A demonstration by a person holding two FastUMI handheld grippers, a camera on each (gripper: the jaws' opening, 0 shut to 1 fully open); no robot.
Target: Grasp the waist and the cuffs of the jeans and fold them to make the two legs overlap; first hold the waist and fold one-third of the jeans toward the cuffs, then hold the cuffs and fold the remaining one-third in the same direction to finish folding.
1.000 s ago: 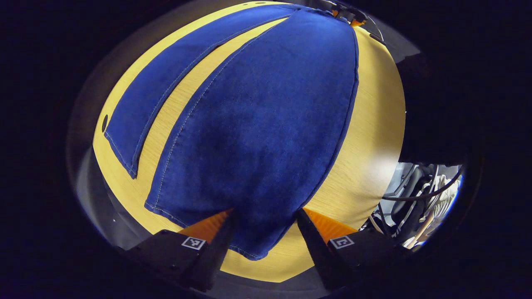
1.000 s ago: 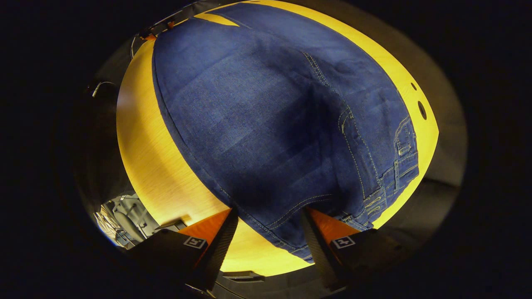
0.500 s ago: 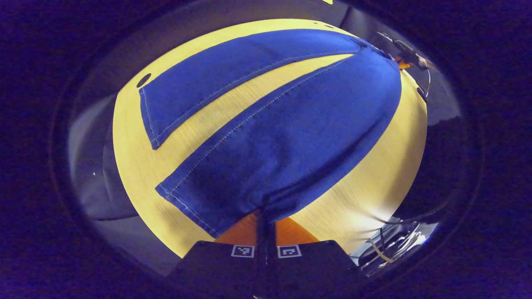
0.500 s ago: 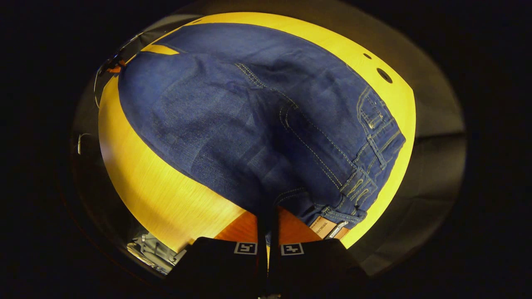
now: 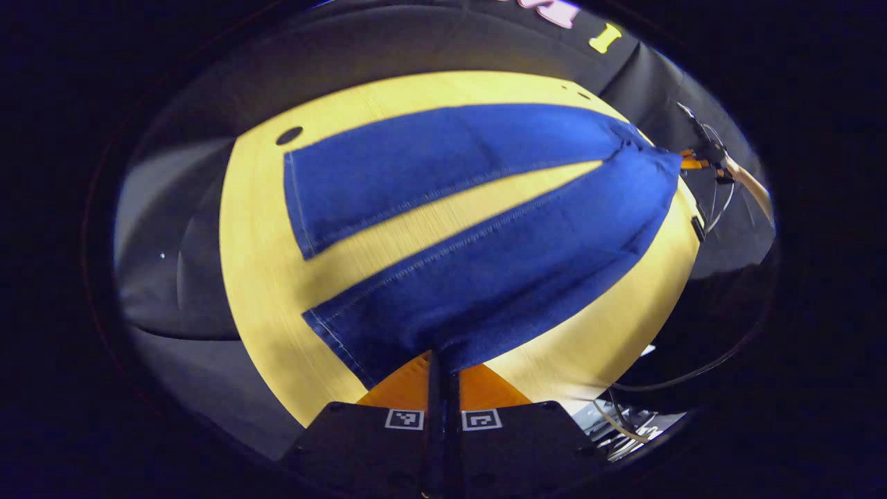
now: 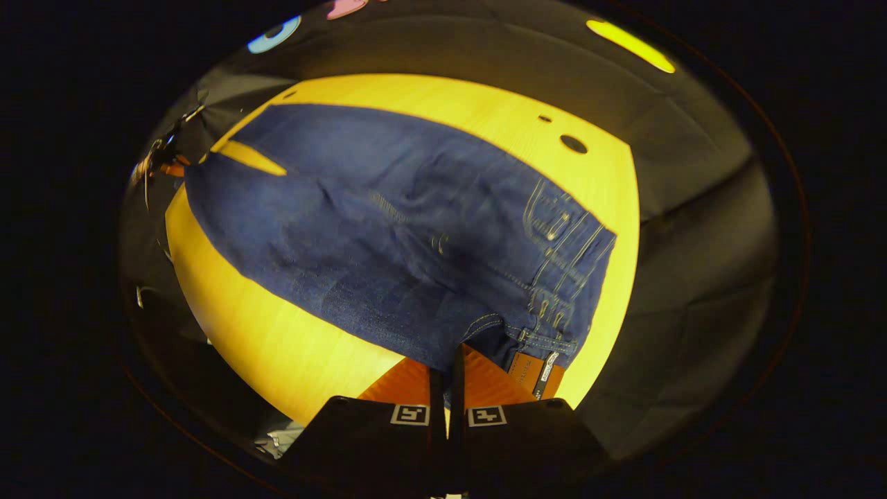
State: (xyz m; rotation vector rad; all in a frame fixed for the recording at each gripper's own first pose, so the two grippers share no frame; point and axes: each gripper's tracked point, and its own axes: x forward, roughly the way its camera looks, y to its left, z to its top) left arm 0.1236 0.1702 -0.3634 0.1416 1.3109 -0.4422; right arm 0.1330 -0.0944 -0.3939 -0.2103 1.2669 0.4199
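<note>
in the left gripper view the left gripper [image 5: 441, 364] has its two fingers drawn together with the cuff [image 5: 388, 346] of the nearer leg pinched between them; the denim rises straight from the fingertips. beyond the tips that leg [image 5: 513, 270] runs away and to the right across the yellow wooden table [image 5: 263, 291]. the other leg [image 5: 429, 163] lies farther off and to the left, flat on the wood, with a bare wedge of table between the two. both legs join far off at the upper right, where the other gripper [image 5: 696, 161] shows small at the table edge, a hand behind it. a dark round hole [image 5: 289, 135] in the tabletop sits just past the far leg's hem.

in the right gripper view the right gripper [image 6: 447, 378] is likewise closed, clamping the waist [image 6: 499, 333] of the jeans [image 6: 388, 235] at its near corner. a brown leather patch [image 6: 530, 371] sits just right of the fingertips. ahead and to the right, the waistband with belt loops [image 6: 554, 229] runs away from the tips. the body of the jeans spreads ahead and leftward over the table, and the other gripper [image 6: 166, 163] shows at the far left end.
</note>
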